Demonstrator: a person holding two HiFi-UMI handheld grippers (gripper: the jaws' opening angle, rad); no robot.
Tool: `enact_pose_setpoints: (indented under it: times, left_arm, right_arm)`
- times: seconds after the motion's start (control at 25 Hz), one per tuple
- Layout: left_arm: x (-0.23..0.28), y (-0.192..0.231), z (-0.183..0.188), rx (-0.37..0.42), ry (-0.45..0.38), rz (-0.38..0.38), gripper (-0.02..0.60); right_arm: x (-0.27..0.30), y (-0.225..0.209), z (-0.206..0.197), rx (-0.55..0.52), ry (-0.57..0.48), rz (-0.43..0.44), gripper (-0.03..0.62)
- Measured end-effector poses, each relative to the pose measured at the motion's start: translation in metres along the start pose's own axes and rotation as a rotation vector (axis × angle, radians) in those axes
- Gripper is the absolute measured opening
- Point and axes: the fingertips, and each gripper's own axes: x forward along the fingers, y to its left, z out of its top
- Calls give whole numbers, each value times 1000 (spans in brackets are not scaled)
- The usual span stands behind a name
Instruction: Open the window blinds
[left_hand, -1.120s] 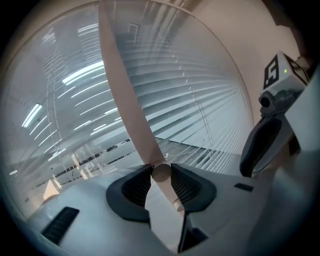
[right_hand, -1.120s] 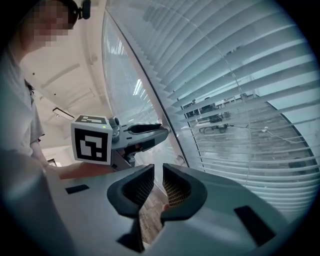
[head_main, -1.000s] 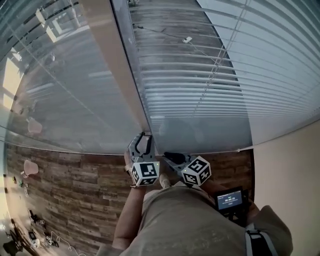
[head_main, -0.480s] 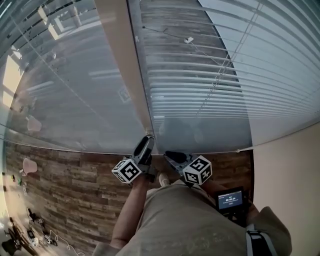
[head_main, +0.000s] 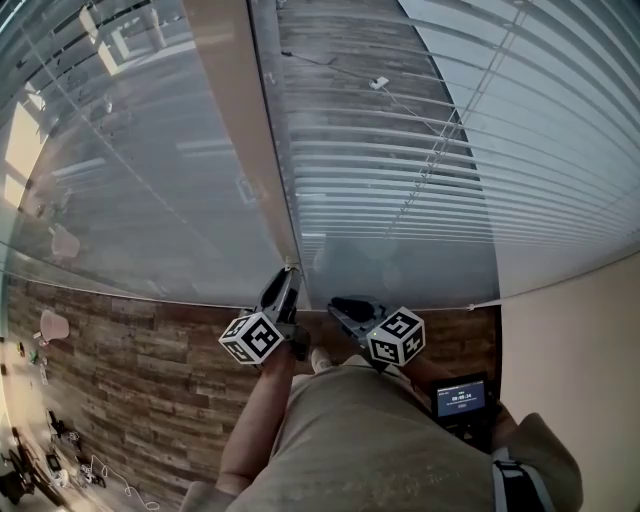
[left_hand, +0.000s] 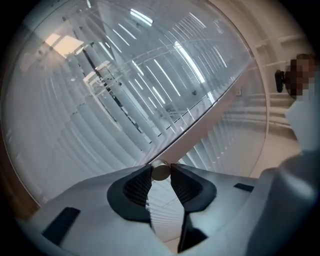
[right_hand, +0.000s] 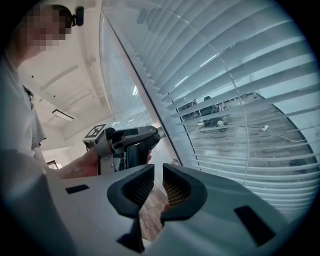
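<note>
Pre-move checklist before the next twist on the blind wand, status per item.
1. Wand between left gripper jaws: ok. The jaws have just been closing; its round end sits between the tips, touching both.
2. Grip depth: not ok. It is held only at the very tips, so it may slip.
3. Right gripper out of the way: ok. Shut, empty, off to the side.
4. Slats open: cannot tell. Gaps show between some; tilt unclear.
5. Left tips clear of the frame post: cannot tell. They sit close against it in the head view.
</note>
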Motion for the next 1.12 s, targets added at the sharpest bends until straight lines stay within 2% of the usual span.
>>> enact_pose_setpoints:
  times: [0.2,0.44,0.64,0.8,0.92,1.12]
  left_arm:
    - [0,-9,-4,211,10,84,133]
    - [-1,-11,-3,409,38,141,133]
    - [3,-13,-5,560,82,171,133]
    - [4,-3,-18,674,112,188,133]
    - [-1,3,-21,804,133,202,133]
    - [-2,-2,-18,1011,174,224,133]
  right_arm:
    - [-8,-3,-2,-6,8,9,57]
    - [-6,0,0,-4,11,21,57]
    - [-7,0,-2,0,9,24,57]
    - [-2,-6,-20,9,-1,22,57]
    - [7,0,-30,15,-3,22,57]
    - [12,11,-24,18,0,28,57]
